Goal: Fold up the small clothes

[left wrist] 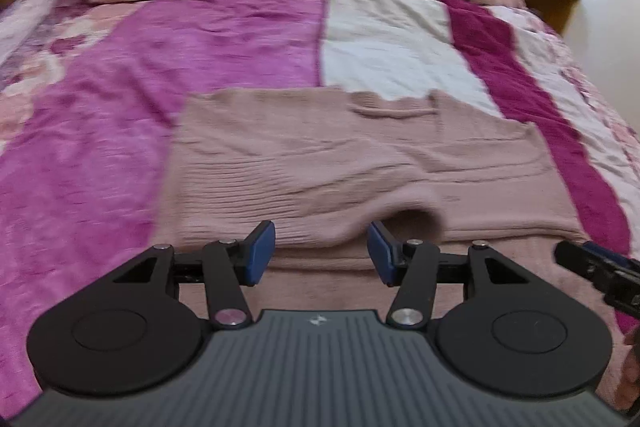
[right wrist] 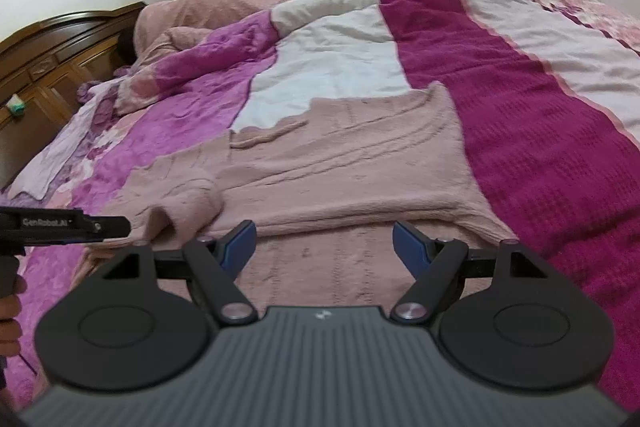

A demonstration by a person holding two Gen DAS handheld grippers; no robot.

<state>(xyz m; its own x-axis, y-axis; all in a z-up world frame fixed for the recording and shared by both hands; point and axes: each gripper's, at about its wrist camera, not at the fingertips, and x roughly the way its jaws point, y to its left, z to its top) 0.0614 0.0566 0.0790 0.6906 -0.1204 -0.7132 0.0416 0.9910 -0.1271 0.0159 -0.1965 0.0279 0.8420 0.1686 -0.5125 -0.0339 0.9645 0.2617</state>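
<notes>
Both claws spread apart over a pink sweater on the bed.

I see the sweater lying flat across the lower centre of both frames, on the magenta-and-white quilt. My left claw has its blue pads apart at the sweater's near edge, holding nothing, beside a rolled cuff. My right claw is likewise spread and empty above the near hem. A wooden headboard shows at upper left of the right view.

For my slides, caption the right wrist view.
Open right gripper above a pink sweater on the bed; left gripper alongside.
</notes>
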